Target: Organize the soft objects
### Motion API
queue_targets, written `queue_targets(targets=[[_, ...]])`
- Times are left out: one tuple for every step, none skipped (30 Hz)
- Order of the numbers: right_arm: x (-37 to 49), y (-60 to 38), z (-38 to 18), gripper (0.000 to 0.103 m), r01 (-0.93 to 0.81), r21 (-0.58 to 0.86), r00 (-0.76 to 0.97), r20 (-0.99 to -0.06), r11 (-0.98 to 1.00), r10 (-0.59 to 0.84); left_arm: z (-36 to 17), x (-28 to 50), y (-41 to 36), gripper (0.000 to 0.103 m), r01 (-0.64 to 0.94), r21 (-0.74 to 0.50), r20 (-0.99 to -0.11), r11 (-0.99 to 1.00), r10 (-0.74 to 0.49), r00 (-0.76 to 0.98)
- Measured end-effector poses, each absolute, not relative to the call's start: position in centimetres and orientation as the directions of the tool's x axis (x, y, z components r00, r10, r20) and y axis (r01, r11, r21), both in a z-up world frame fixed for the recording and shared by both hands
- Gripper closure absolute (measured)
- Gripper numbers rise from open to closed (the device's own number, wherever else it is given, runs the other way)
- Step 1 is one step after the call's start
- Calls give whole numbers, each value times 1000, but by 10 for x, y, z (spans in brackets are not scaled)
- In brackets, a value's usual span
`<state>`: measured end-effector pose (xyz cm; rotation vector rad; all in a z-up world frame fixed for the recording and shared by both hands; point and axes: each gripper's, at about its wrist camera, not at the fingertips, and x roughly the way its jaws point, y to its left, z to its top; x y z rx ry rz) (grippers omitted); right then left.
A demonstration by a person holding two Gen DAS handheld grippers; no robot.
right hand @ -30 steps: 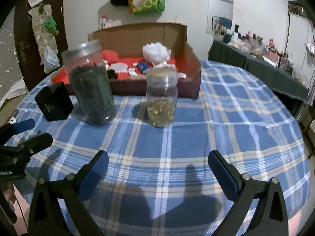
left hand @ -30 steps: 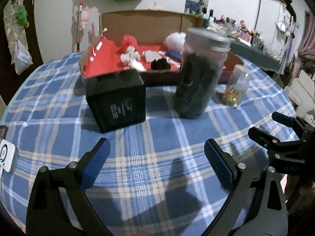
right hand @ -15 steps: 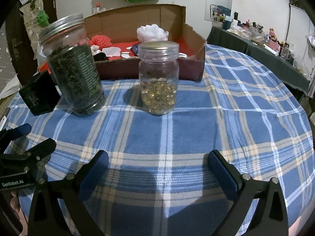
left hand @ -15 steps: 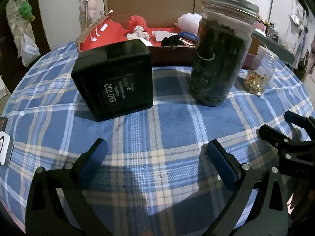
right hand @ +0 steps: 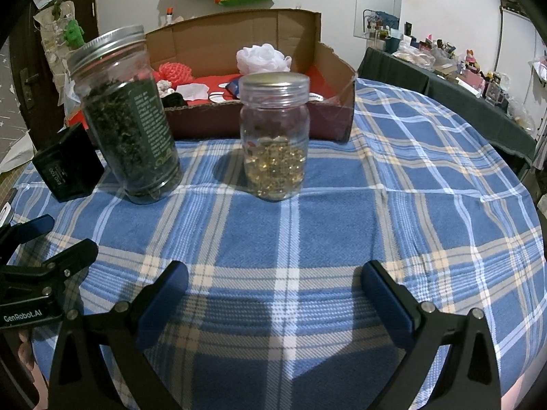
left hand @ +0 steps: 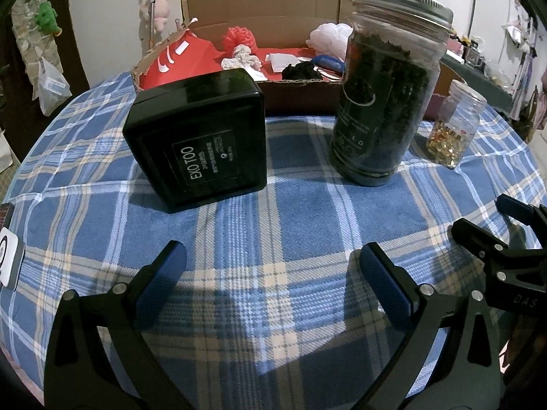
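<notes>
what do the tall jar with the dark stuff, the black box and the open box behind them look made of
Tall jar: clear body, glass or plastic, hard to tell; ribbed silvery lid looks like metal.
Black box: glossy moulded plastic, judging by highlights and rounded corners.
Open box: brown corrugated cardboard, with matte creased flaps.

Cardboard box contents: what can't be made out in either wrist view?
- Cardboard box floor, right wrist view: partly hidden by its front wall and the two jars.
- Black item, left wrist view: too small to identify.
- Blue item: cut off by the dark jar.
</notes>
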<state>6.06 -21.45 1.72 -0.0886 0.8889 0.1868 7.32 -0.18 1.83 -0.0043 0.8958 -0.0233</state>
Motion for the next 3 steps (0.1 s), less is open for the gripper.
queue_targets(targets=[[60,-214,17,0,-199,1,615,-778,980,126,18,73,-2,0,19,-13,-781,1000,-22,624],[60,-215,17,0,-199,2,615,-778,980,126,18,73,-2,0,19,-13,-781,1000,-23,625],[60,-215,17,0,-199,1,615,-778,980,126,18,73,-2,0,20,-14,-781,1000,-23,624]])
